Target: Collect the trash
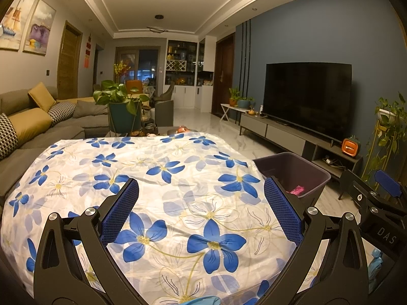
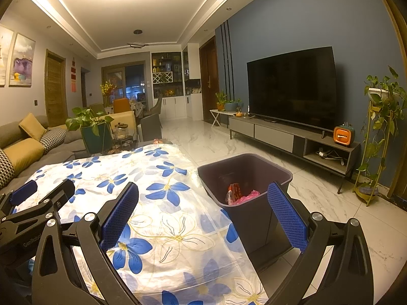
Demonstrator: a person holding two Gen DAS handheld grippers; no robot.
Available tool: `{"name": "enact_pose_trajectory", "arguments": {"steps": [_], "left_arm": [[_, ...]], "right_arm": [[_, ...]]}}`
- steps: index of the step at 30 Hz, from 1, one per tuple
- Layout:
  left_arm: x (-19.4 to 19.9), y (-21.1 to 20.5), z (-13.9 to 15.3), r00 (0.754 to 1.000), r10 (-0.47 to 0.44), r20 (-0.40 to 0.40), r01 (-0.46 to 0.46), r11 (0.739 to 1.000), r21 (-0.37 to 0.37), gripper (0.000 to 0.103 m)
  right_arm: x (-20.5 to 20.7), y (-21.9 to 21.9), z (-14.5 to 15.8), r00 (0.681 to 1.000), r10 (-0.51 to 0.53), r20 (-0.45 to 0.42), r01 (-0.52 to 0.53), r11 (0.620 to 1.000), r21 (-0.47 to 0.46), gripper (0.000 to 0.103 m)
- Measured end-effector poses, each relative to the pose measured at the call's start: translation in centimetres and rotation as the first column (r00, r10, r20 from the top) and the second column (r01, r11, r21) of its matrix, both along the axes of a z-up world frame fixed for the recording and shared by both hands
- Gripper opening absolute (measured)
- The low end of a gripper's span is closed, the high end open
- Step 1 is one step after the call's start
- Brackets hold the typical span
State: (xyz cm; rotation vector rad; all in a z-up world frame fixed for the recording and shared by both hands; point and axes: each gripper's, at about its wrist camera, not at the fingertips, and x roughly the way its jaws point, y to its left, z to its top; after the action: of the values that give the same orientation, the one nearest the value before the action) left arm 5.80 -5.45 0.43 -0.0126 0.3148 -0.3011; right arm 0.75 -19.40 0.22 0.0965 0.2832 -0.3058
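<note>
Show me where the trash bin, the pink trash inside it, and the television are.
trash bin [image 2: 250, 222]: right wrist view, on its front wall.
pink trash [image 2: 245, 196]: right wrist view, on the crumpled pink piece inside the bin.
television [image 2: 292, 86]: right wrist view, on the middle of the dark screen.

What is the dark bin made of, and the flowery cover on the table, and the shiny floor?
The bin looks like hard matte plastic: smooth, stiff walls and a moulded rim. The flowery cover looks like thin woven cloth, perhaps cotton: it wrinkles and drapes softly over the edge. The floor looks like polished marble or marble-look tile: grey veins, straight joints and a glossy shine. Which of the two, I cannot tell.
</note>
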Motion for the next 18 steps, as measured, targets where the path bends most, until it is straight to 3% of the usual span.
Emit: {"name": "enact_pose_trajectory", "arguments": {"steps": [18], "left_arm": [[-0.03,0.11,-0.05,1.0,0.001,0.002,-0.001,1.0,-0.001,0.097]], "right_arm": [[0.05,0.05,0.06,1.0,-0.001,0.001,0.001,1.0,-0.001,0.097]]}}
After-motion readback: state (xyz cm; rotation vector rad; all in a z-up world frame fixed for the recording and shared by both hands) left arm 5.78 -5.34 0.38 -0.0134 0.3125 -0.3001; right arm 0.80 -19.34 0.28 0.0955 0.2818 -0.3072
